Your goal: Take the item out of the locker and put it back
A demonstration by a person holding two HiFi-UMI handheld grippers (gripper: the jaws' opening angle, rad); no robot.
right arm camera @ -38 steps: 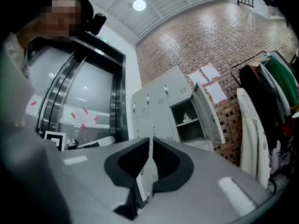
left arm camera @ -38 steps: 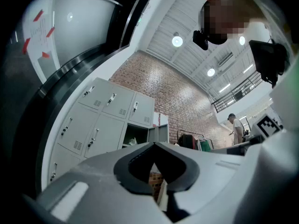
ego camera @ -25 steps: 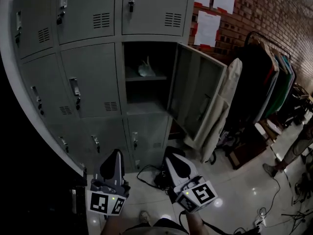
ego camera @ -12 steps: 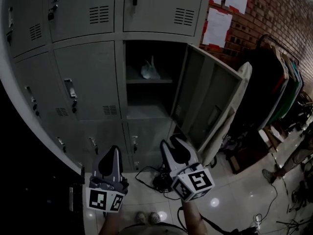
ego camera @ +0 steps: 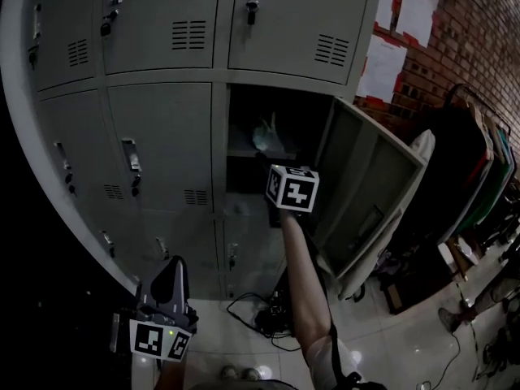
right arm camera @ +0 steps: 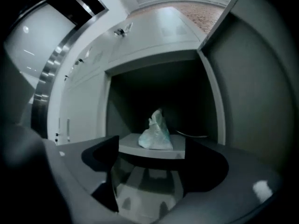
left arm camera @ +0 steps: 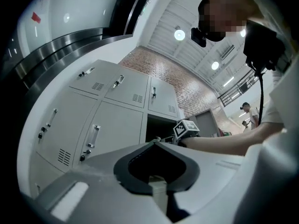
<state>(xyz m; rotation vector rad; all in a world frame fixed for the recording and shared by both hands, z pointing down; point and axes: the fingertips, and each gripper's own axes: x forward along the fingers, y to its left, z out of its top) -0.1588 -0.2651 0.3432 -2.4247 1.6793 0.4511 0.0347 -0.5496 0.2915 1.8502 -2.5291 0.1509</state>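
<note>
The item is a pale, crumpled plastic bag [ego camera: 270, 136] on the upper shelf [right arm camera: 152, 150] of the open locker compartment [ego camera: 244, 108]. In the right gripper view the bag [right arm camera: 157, 133] sits straight ahead, a little beyond the jaws. My right gripper [right arm camera: 150, 146] is held level at the compartment's mouth; its jaws have just been opening and stand wide apart with nothing between them. In the head view only its marker cube [ego camera: 292, 188] and the outstretched arm show. My left gripper [ego camera: 175, 263] hangs low at the left, away from the locker, its jaws [left arm camera: 156, 143] shut and empty.
The locker door [ego camera: 370, 185] is swung out to the right of my arm. Closed lockers [ego camera: 162, 145] surround the open one. Cables [ego camera: 256, 315] lie on the floor below. A clothes rack [ego camera: 479, 169] stands along the brick wall at the right.
My right gripper has risen from low near the floor to the open compartment, and its jaws have spread. The left gripper has sunk a little to the left.
</note>
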